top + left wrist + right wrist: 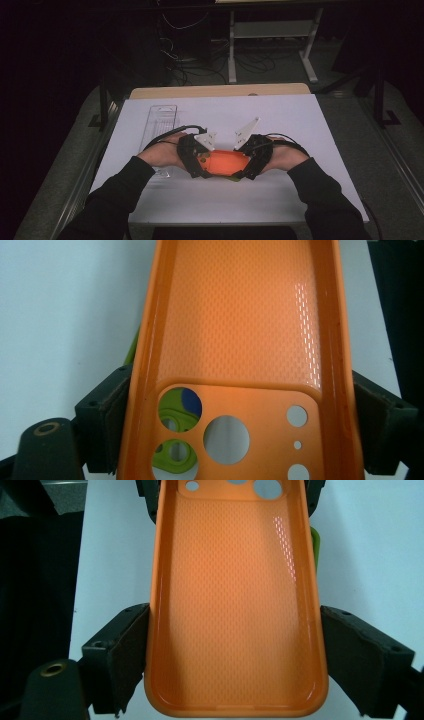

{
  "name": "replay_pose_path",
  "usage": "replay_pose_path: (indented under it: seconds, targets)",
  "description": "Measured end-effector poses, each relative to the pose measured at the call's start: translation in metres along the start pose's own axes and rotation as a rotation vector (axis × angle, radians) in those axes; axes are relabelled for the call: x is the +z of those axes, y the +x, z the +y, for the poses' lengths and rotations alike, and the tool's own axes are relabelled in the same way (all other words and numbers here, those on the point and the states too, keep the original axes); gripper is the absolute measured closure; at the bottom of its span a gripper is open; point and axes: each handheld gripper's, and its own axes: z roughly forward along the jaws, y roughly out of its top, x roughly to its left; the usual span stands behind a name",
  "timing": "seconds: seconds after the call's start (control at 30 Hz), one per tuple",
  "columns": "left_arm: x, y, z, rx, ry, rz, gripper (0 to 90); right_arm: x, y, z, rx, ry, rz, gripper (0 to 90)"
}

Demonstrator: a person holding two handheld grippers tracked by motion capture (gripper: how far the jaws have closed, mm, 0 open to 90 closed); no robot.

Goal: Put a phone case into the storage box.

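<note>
The orange phone case (226, 163) is held just above the white table (300, 120), nearer its front edge than its far one and about midway between the side edges, clamped by its long rims at the camera-cutout end between the pads of the left gripper (196, 159) and at the plain end between those of the right gripper (256, 159). Through the cutouts a green object (174, 452) is seen beneath the case. Farther off, a clear plastic tray (161, 120) lies toward the far left corner, with bare table left on the right.
</note>
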Motion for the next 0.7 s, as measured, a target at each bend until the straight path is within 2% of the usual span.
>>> replay_pose_path:
  seconds: [0.07, 0.1, 0.17, 0.2, 0.3, 0.37, 0.47, 0.5, 0.53, 0.7]
  targets:
    - [0.001, 0.0, 0.0, 0.007, 0.009, -0.001, 14.6, 0.0, 0.0, 0.0, 0.003, -0.002, 0.003, 15.3]
    - [0.002, -0.001, -0.001, -0.007, 0.001, -0.005, 15.0, 0.001, 0.0, 0.0, 0.0, -0.004, -0.002, 15.2]
    - [0.0, -0.001, -0.001, 0.015, 0.01, -0.001, 15.5, 0.002, 0.001, 0.0, 0.004, 0.0, 0.002, 15.1]
    - [0.001, -0.002, -0.001, 0.007, -0.001, -0.001, 15.8, 0.002, 0.001, -0.001, 0.005, 0.0, 0.001, 15.0]
    - [-0.001, -0.004, 0.0, 0.023, 0.012, 0.001, 16.1, 0.002, 0.001, -0.003, 0.002, -0.013, 0.014, 14.4]
    - [-0.002, -0.005, 0.0, 0.012, 0.012, 0.012, 16.3, 0.002, 0.001, -0.005, 0.02, -0.024, 0.009, 10.5]
    - [-0.003, -0.004, -0.002, -0.03, 0.005, 0.024, 16.3, 0.0, 0.0, -0.007, 0.037, -0.029, 0.006, 7.3]
    - [-0.003, -0.004, -0.003, -0.048, -0.004, 0.026, 16.3, -0.002, -0.002, -0.008, 0.042, -0.045, -0.004, 7.1]
    - [-0.003, -0.004, -0.004, -0.062, -0.005, 0.034, 16.3, -0.003, -0.005, -0.01, 0.026, -0.07, -0.011, 7.0]
    - [0.002, -0.006, -0.01, -0.138, 0.003, 0.08, 16.3, -0.015, -0.009, -0.017, 0.061, -0.111, -0.058, 6.0]
